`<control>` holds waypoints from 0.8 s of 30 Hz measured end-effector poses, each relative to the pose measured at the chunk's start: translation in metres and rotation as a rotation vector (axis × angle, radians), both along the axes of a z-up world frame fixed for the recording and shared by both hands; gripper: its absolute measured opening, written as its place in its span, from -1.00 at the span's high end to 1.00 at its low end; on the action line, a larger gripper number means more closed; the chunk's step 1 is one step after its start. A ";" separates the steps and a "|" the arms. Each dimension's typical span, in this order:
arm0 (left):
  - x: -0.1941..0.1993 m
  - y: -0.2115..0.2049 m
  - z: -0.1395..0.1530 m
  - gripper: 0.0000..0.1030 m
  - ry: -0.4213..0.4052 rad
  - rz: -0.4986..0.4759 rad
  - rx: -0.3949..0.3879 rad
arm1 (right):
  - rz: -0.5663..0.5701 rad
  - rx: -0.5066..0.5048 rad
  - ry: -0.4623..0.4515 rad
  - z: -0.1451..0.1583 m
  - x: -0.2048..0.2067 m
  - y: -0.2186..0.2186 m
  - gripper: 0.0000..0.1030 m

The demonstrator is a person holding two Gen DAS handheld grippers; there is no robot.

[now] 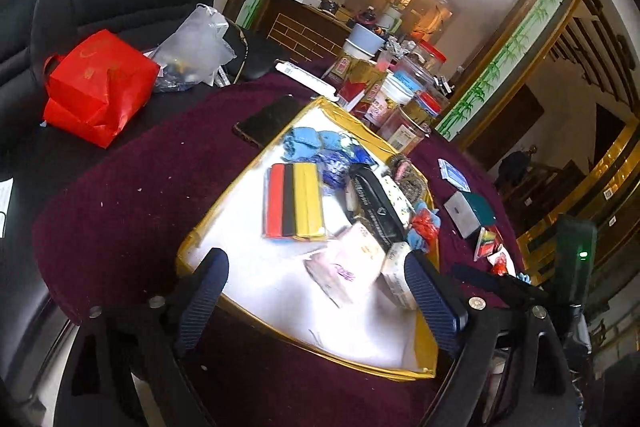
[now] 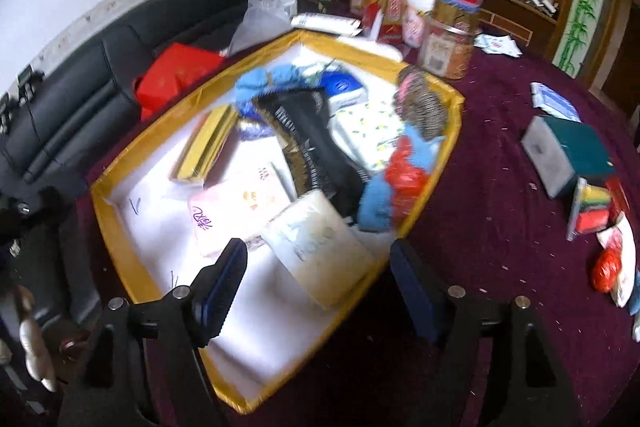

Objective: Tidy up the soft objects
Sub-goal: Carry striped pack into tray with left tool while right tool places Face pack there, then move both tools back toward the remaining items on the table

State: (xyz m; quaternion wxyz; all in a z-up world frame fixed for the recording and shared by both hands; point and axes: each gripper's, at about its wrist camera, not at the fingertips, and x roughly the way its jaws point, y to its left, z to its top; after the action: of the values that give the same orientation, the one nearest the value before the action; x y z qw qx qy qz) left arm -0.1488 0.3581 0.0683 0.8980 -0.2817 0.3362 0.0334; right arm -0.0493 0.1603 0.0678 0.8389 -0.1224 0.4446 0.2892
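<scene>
A yellow-rimmed white tray (image 1: 188, 247) (image 2: 120, 219) on the maroon table holds several soft things: blue socks (image 1: 304, 143) (image 2: 252, 85), a red-black-yellow sponge pack (image 1: 294, 201), a black sock (image 1: 374, 205) (image 2: 316, 147), pink tissue packs (image 1: 352, 259) (image 2: 228, 207), a white tissue pack (image 2: 316, 243) and a striped knit piece (image 2: 424, 103). My left gripper (image 1: 320, 299) is open and empty over the tray's near edge. My right gripper (image 2: 316, 291) is open and empty just above the white tissue pack.
Loose on the table right of the tray: a grey-green sponge (image 2: 560, 155), a coloured sponge pack (image 2: 592, 211), a red-white bag (image 2: 612, 263), blue packets (image 2: 556, 101). Jars and boxes (image 2: 448, 43) stand behind the tray. A phone (image 1: 268, 121), red bag (image 1: 96, 87) and black sofa (image 2: 80, 99) lie left.
</scene>
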 end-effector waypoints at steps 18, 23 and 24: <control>0.021 -0.175 0.015 -0.87 0.050 -0.355 0.144 | -0.345 0.173 0.032 -0.004 -0.007 -0.202 -0.53; 0.040 -0.239 -0.002 -0.87 0.102 -0.492 0.192 | -0.465 0.214 0.050 -0.011 -0.011 -0.265 -0.53; 0.047 -0.254 -0.007 -0.87 0.114 -0.521 0.198 | -0.492 0.218 0.048 -0.012 -0.013 -0.280 -0.53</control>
State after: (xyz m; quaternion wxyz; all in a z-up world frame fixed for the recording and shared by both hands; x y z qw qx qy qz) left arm -0.1016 0.1044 0.0610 0.8791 -0.0942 0.4425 -0.1501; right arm -0.0618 -0.1194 0.0558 0.8814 0.0872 0.4470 0.1256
